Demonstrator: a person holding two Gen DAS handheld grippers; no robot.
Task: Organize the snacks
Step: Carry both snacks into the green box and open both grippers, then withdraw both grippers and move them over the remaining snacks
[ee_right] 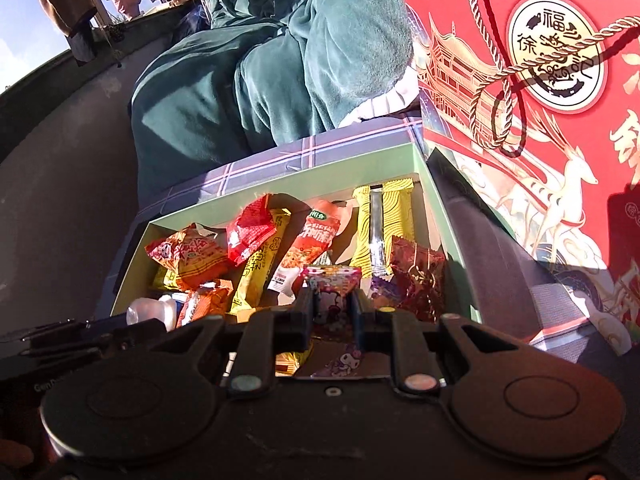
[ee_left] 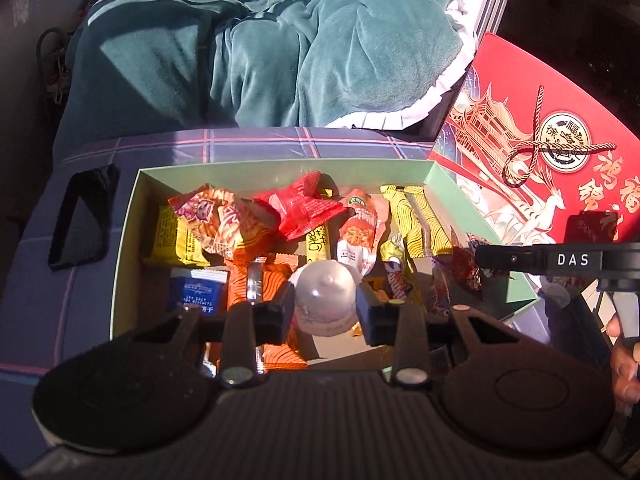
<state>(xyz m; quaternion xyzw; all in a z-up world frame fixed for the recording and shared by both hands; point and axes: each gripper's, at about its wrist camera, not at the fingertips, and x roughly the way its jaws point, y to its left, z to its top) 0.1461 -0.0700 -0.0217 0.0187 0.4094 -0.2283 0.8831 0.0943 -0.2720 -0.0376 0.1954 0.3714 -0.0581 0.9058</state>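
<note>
A pale green box (ee_left: 280, 166) (ee_right: 280, 196) holds several snack packets: red, orange, yellow and blue. My left gripper (ee_left: 325, 306) is shut on a white dome-shaped jelly cup (ee_left: 326, 294), held over the box's near side. My right gripper (ee_right: 332, 312) is shut on a pink cartoon-print packet (ee_right: 332, 286) over the box's near right part. The jelly cup also shows at the left in the right wrist view (ee_right: 150, 310). The right gripper's side shows at the right of the left wrist view (ee_left: 560, 260).
A red gift box lid with a gold cord (ee_left: 552, 132) (ee_right: 532, 80) leans at the box's right side. The box rests on a plaid cover (ee_left: 260, 146). A teal blanket (ee_left: 260, 52) lies behind it. A black strap (ee_left: 82, 220) lies to the left.
</note>
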